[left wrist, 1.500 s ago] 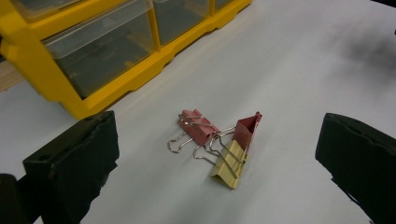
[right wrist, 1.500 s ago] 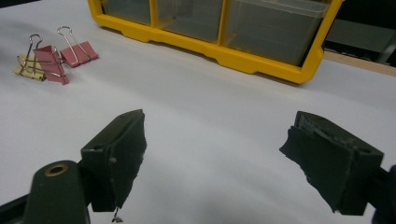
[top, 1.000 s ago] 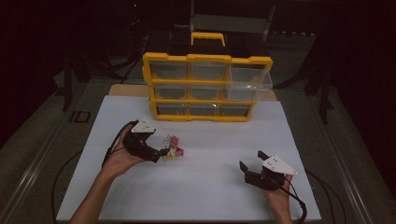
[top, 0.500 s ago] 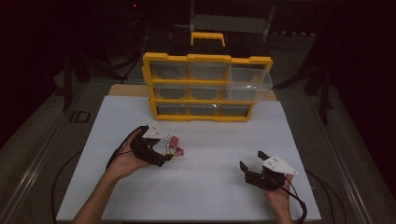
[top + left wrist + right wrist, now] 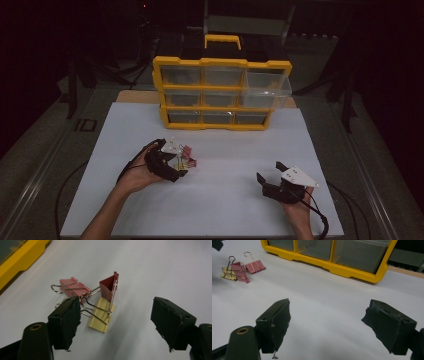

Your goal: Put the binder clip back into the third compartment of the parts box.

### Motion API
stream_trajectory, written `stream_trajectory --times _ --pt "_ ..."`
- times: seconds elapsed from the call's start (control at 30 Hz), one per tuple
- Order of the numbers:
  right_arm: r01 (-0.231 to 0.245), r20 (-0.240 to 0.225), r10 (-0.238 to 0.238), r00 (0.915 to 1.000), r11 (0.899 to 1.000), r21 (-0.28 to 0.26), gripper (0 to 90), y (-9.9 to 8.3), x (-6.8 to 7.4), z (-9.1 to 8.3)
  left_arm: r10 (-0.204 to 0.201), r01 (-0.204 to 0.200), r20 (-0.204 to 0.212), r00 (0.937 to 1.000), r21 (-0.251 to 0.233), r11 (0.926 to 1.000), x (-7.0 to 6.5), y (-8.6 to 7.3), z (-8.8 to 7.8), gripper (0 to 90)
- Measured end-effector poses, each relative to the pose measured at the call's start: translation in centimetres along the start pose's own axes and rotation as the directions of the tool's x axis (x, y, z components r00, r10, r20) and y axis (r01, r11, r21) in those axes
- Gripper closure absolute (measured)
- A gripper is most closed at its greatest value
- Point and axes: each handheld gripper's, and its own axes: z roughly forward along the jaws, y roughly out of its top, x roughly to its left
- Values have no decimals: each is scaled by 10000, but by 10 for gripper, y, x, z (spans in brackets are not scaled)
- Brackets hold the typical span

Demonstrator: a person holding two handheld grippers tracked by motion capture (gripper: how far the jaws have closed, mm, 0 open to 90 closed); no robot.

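In the high view the left gripper sits low over a small heap of metal binder clips on the white table sheet; its jaws have just been closing but stand apart, pressing on nothing yet. The right gripper rests well apart near the sheet's front, jaws wide and empty. Behind stands a yellow plastic drawer cabinet with clear drawers, its top right drawer pulled out. In the left gripper view the dark red clip stands upright on the pale yellow clip, with the pink clip lying just behind; their wire handles cross, and the left pad already overlaps those wires. To lift one clip cleanly, I would centre the jaws on the red body alone and squeeze across its flat sides, since the tangled handles may drag a neighbour along. In the right gripper view the three clips lie far left, the cabinet ahead, bare sheet between.
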Motion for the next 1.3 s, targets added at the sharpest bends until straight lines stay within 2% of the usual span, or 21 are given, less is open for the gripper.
stream_trajectory --times 0.33,0.53,0.77,0.93,1.3 --pt "9 -39 -9 10000 10000 10 186 0 0 0 113 -122 228 9997 355 9993 0 0 8 339" --pt "1 -51 -1 10000 10000 11 186 0 0 0 144 -155 230 9996 484 9987 0 0 11 360" --pt "6 -63 -6 10000 10000 25 187 0 0 0 389 -403 162 9991 1032 9938 -2 -1 20 404" --pt "14 -66 -14 10000 10000 22 187 0 0 0 433 -448 157 9989 1099 9929 -3 -1 23 443" --pt "35 -72 -35 10000 10000 31 187 0 0 0 523 -527 67 9986 1322 9898 -3 1 32 598"
